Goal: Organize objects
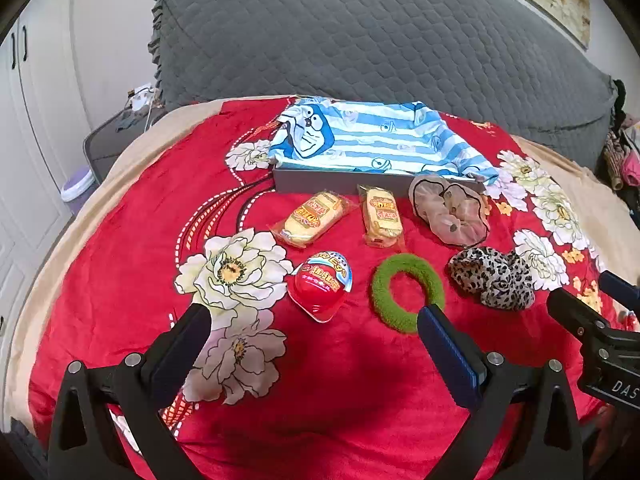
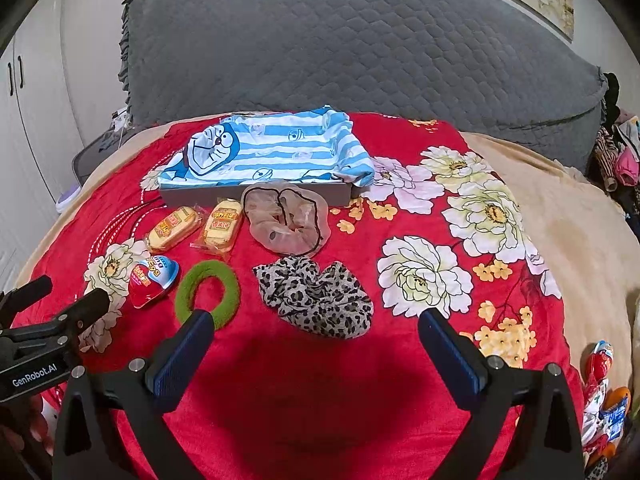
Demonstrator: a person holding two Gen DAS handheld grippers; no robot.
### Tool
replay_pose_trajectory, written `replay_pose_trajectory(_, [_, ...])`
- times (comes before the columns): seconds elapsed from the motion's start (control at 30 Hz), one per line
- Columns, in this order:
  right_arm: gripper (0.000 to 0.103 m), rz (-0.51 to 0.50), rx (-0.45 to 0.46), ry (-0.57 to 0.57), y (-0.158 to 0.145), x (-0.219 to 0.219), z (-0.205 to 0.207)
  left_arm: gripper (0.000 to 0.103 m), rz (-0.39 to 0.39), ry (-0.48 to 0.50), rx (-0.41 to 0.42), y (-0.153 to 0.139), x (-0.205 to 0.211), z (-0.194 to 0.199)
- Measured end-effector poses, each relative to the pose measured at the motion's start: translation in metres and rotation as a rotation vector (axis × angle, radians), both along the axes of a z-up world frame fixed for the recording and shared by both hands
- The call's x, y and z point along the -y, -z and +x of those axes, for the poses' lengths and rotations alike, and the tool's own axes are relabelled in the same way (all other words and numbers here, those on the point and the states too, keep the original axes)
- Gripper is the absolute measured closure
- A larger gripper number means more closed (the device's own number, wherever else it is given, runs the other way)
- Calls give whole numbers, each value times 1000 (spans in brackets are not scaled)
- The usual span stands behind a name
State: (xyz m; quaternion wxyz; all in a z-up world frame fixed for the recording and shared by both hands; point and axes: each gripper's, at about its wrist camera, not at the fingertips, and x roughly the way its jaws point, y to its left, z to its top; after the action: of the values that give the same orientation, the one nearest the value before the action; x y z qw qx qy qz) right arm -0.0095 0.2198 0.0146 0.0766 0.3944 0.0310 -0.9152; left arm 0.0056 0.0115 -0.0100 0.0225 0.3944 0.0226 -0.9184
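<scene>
On a red flowered blanket [image 1: 340, 380] lie a red toy egg [image 1: 320, 284], a green ring scrunchie [image 1: 406, 290], a leopard scrunchie [image 1: 494, 276], a sheer beige scrunchie [image 1: 450, 210] and two wrapped cakes [image 1: 310, 218] [image 1: 382, 214]. Behind them stands a grey box [image 1: 320, 180] lined with blue striped cloth [image 1: 372, 138]. My left gripper [image 1: 314, 320] is open and empty, just short of the egg and green ring. My right gripper [image 2: 314, 320] is open and empty, in front of the leopard scrunchie [image 2: 316, 298]. The egg [image 2: 154, 282] and ring [image 2: 208, 292] show at its left.
A grey quilted headboard [image 1: 360, 32] rises behind the blanket. White cupboards [image 1: 28, 128] and a lilac bin [image 1: 78, 188] stand to the left. Clothes [image 2: 616, 152] hang at the far right. More packets and another egg [image 2: 600, 364] lie at the blanket's right edge.
</scene>
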Motion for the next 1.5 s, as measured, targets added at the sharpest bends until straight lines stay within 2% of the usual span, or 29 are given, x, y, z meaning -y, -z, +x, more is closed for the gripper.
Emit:
replay_pose_trajectory(0.5, [0,-4,3,-7,-7,-2,7,0,3,-4,1,-8,3,9])
replay_pose_trajectory(0.7, [0,-18,-15,-11,-21,-3,13,0,-4,-1,2,-14,5,18])
replay_pose_trajectory(0.93, [0,-9,-41,-18,-52,-5,26,0,-1,-12,-20,-32,4,31])
replay_pose_trajectory(1.23, [0,17,-43,-27,-73,-12,51,0,-2,12,-59,-64,2,56])
replay_pose_trajectory(1.5, [0,40,-62,-75,-93,-4,74,0,1,11,-48,-86,5,74])
